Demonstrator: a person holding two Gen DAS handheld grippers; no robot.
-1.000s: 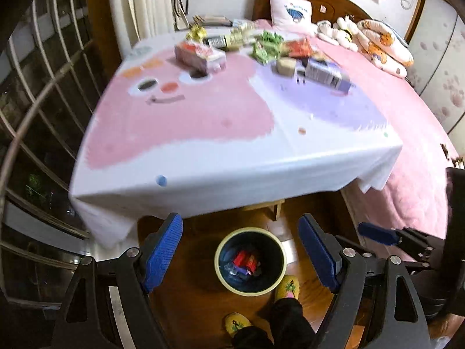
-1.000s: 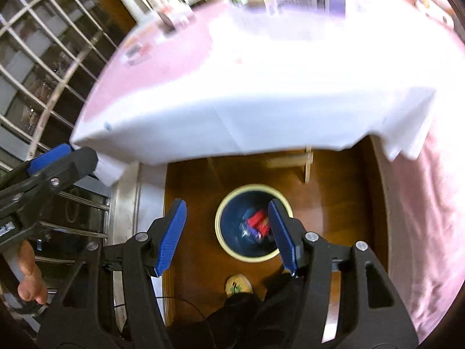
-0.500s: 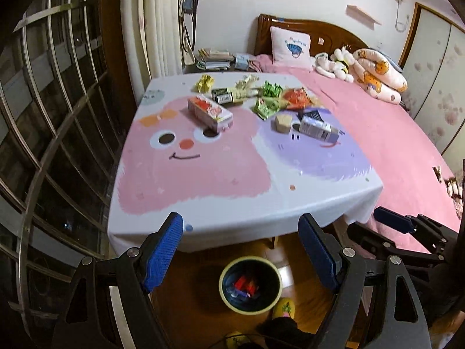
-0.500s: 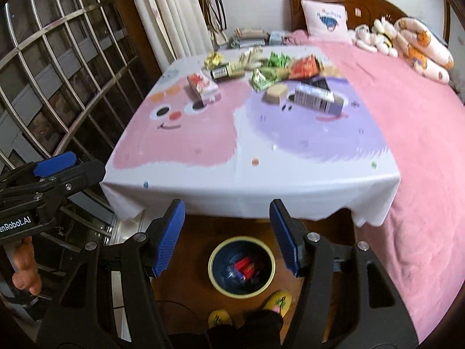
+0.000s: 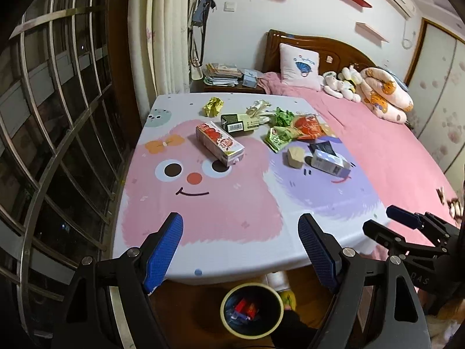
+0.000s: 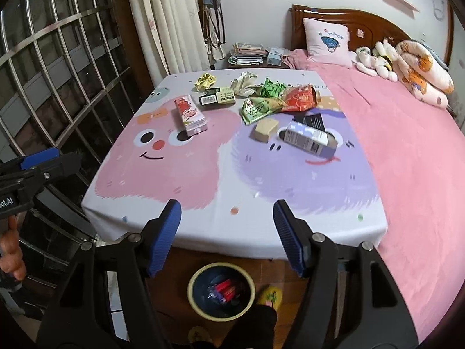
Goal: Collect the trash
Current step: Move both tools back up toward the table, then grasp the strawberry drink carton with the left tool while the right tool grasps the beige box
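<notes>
The counter (image 5: 203,218), under its cartoon cloth, now fills both views. A second ago both cameras looked down at the bin (image 5: 251,309) on the floor by the near edge; they have since tilted up toward the litter. That reads as one drop finished and the next pick about to start, with a few red wrappers already in the bin and most of the trash still to go.

The trash sits in the far half of the counter, well apart from both grippers. Toward the far left lies a red carton (image 5: 219,144), with a dark box (image 5: 237,122) and a yellow wad (image 5: 213,106) behind it. Toward the far right lie a blue-grey carton (image 6: 311,139), a tan block (image 6: 265,129), a green packet (image 6: 261,107), an orange bag (image 6: 299,99), and crumpled green and white papers near the far edge.

The left gripper (image 5: 241,250) hangs over the near edge, fingers spread wide, holding and touching nothing. The right gripper (image 6: 226,229) hovers likewise over the near edge, fingers spread a little less, also empty.
</notes>
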